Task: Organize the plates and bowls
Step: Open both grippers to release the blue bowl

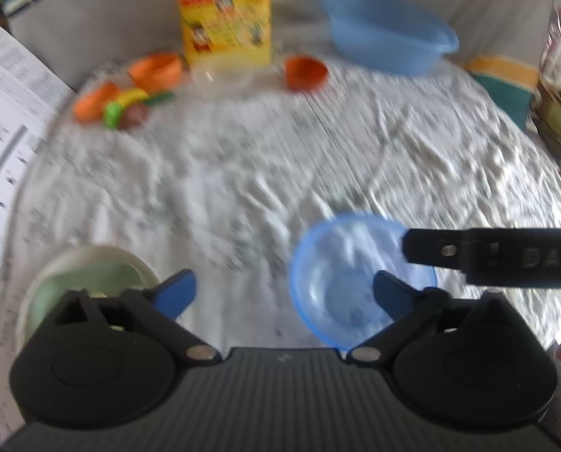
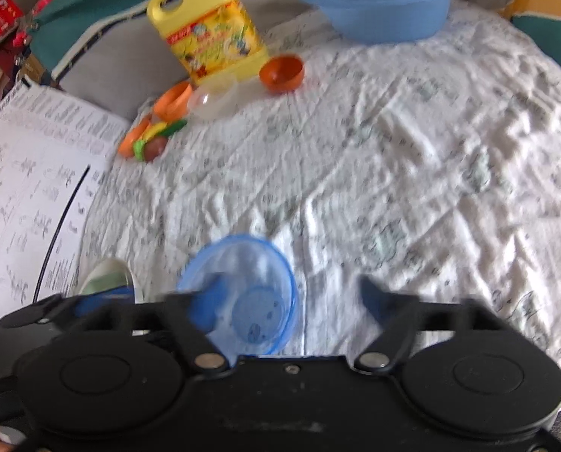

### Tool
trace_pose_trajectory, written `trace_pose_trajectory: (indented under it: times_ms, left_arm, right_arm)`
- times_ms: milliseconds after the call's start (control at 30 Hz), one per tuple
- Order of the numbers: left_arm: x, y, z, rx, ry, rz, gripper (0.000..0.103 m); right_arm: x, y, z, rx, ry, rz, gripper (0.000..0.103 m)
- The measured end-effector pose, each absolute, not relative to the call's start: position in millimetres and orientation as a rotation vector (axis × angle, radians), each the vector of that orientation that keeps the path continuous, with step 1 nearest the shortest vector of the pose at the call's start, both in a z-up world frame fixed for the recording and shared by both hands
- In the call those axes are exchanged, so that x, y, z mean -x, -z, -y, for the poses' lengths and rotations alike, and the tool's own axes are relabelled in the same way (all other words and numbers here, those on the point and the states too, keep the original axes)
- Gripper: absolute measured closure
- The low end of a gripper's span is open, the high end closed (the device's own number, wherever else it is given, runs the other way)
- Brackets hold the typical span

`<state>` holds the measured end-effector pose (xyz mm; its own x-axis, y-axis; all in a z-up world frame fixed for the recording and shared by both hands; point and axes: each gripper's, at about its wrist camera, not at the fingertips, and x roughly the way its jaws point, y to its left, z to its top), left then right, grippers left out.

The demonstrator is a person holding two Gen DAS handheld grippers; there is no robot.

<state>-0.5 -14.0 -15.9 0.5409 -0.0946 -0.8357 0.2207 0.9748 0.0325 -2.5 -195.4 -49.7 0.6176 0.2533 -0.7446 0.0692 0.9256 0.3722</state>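
Near six o'clock on the wrinkled white cloth (image 2: pixel 412 158) sits the clear blue bowl (image 2: pixel 242 293), upright and empty. It looks light, thin and slick, likely best pinched at its rim. At its nine o'clock stands a pale green bowl (image 1: pixel 88 282). Both the left gripper (image 1: pixel 284 293) and right gripper (image 2: pixel 291 301) are spread wide, holding nothing. At twelve o'clock wait a yellow jug (image 2: pixel 208 41), an orange bowl (image 2: pixel 282 73) and a blue basin (image 2: pixel 382 0). Only the left view shows the right gripper's finger above the bowl's rim; only the right shows the jug's handle.
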Motion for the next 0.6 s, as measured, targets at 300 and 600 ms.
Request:
trace_pose_trajectory:
  times_ms: [300, 600]
  left_arm:
    - [-2.4, 8.8, -6.6, -0.087, 0.15, -0.979, 0.0]
    - [-2.8, 12.5, -7.5, -0.083, 0.163, -0.993, 0.0]
  right_arm:
    - [1.8, 39.8, 199.4, -0.363, -0.068, -0.853, 0.0]
    - [1.5, 44.3, 198.7, -0.366, -0.053, -0.873, 0.0]
